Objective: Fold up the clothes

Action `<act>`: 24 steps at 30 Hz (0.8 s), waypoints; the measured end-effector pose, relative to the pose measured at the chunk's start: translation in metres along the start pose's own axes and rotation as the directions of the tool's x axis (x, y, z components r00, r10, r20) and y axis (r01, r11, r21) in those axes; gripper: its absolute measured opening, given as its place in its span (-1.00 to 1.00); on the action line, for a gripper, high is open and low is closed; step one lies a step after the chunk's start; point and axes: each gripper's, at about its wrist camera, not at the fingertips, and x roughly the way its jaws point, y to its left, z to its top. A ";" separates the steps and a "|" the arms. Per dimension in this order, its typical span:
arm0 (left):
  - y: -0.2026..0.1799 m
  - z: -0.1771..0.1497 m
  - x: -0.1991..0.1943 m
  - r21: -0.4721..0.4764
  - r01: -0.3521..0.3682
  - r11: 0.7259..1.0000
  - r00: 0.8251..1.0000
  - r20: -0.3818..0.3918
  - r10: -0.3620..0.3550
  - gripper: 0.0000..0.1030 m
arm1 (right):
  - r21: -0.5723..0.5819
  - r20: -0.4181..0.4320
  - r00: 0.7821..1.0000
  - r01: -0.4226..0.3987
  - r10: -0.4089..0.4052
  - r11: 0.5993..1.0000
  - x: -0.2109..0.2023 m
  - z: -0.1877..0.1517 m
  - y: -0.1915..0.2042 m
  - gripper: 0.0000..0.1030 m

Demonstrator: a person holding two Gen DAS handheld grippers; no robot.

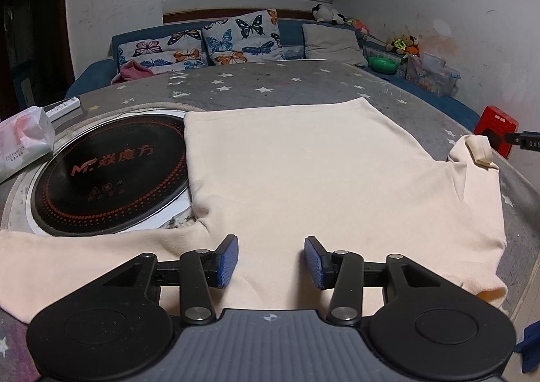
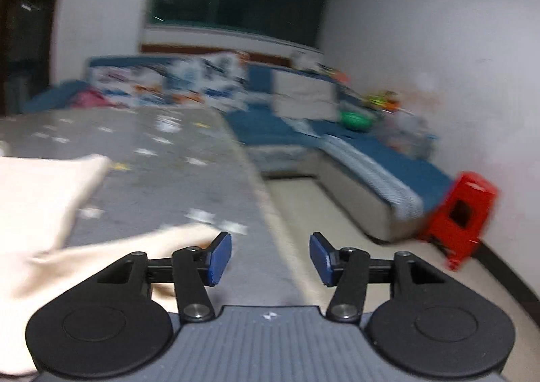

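Note:
A cream shirt [image 1: 303,166] lies flat on the grey star-patterned table [image 1: 270,84], one sleeve stretched to the left front and one sleeve bunched at the right edge. My left gripper [image 1: 271,260] is open and empty, just above the shirt's near part. My right gripper [image 2: 270,258] is open and empty, over the table's right edge, with the shirt [image 2: 37,199] to its left; that view is blurred. A tip of the right gripper shows at the far right of the left wrist view [image 1: 526,138].
A round black induction cooktop [image 1: 111,176] is set in the table left of the shirt. A tissue pack [image 1: 23,142] and a white remote [image 1: 62,106] lie at far left. A blue sofa [image 2: 354,159] with cushions runs behind and right. A red stool [image 2: 462,213] stands on the floor.

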 end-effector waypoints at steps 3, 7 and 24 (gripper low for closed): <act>-0.002 -0.001 0.000 0.002 -0.005 1.000 1.000 0.002 0.005 -0.02 | 0.056 -0.006 0.998 -0.058 0.058 0.997 -0.003 -0.001 -0.016 0.03; -0.006 -0.001 0.000 0.009 -0.012 1.000 1.000 0.004 0.012 0.03 | 0.128 -0.032 0.946 -0.317 0.323 0.940 -0.010 -0.006 -0.013 0.01; -0.006 -0.002 -0.001 0.013 -0.010 1.000 1.000 0.006 0.010 0.04 | 0.005 -0.089 0.992 -0.086 0.086 0.996 0.023 0.001 -0.004 -0.82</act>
